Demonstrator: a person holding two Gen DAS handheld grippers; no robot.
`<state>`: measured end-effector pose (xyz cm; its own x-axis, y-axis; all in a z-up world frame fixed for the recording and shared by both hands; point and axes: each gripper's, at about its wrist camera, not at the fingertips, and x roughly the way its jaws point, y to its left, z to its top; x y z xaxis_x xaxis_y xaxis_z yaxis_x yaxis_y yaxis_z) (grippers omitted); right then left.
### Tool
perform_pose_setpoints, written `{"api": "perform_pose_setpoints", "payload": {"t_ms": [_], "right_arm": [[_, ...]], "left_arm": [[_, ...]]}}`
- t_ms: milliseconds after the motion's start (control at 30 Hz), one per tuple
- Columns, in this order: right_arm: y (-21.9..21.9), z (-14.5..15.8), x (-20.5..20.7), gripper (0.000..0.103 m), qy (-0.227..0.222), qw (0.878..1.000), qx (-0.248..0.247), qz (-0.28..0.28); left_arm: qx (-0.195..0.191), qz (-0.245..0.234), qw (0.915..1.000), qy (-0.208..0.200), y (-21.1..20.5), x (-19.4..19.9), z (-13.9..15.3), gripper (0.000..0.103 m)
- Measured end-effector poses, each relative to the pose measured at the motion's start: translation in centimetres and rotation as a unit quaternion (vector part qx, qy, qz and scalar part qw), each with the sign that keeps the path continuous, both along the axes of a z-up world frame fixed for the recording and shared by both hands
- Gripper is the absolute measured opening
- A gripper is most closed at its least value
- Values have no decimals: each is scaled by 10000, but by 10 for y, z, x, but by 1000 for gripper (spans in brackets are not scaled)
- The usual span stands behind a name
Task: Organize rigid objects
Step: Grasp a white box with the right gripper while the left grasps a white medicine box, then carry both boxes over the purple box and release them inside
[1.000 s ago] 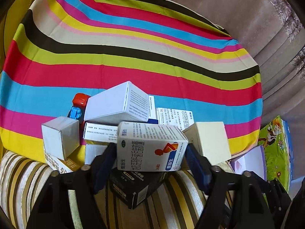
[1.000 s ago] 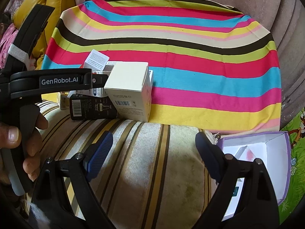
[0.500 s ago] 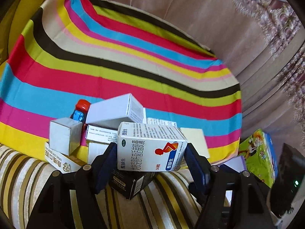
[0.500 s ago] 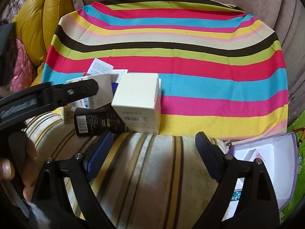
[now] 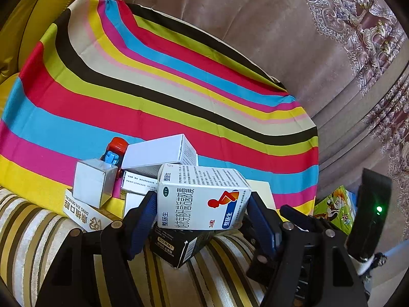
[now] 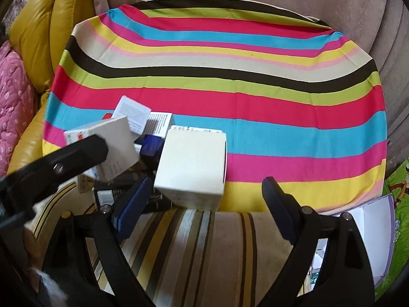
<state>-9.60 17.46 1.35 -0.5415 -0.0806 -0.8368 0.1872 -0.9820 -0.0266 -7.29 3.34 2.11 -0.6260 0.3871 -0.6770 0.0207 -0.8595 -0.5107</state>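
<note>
Left hand-held gripper (image 5: 202, 211): clenched on one white medicine carton (image 5: 202, 199), a blue pad pressed to each end; carton held lengthwise, clear above the pile.
Right hand-held gripper (image 6: 204, 204): released, both blue pads spread wide with nothing between them; it sits at 6 o'clock of the cream box.
Cartons in pile: about eight cardboard boxes counted in the left wrist view, though overlap makes the count uncertain.
Cream box (image 6: 191, 163): one, near-cubic, plain matt card, at the pile's 3 o'clock edge.
Black box (image 5: 179, 245): one, glossy, lettered, directly beneath the held carton.
Small grey-white cube (image 5: 93, 181): one, at 9 o'clock of the pile, resting on a flat lettered carton (image 5: 84, 217).
Toy car (image 5: 115, 151): one, red and blue plastic, at 11 o'clock of the pile, partly hidden.
Striped cloth (image 5: 153, 97): one, smooth woven fabric in coloured bands, under the pile.
Sofa cushion (image 6: 204, 255): ribbed, beige and brown stripes.
Open white tray box (image 6: 368, 230): one, at 4 o'clock, off the cloth.
</note>
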Motion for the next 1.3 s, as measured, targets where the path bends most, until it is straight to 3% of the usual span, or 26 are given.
{"api": "perform_pose_setpoints", "payload": {"t_ms": [200,367,433,900,1300], "right_arm": [[-5,-8,-10,87,-89,9999,102,-28],[-1,-20,-16,62,-313,9995,24,-23],[0,-24,-16,57,-383,9993,-12,-12],[42,10,16,56,456,9964,96,-702],[106,21,47,56,497,9927,35,-1096]], "left_arm": [[5,-6,10000,-3,-1,0,-1,72],[-15,-10,10000,9,-1,1,-2,72],[-28,-15,10000,24,0,1,-3,72],[-197,-224,9992,272,21,7,10,71],[-490,-1131,9920,277,95,10,21,71]]}}
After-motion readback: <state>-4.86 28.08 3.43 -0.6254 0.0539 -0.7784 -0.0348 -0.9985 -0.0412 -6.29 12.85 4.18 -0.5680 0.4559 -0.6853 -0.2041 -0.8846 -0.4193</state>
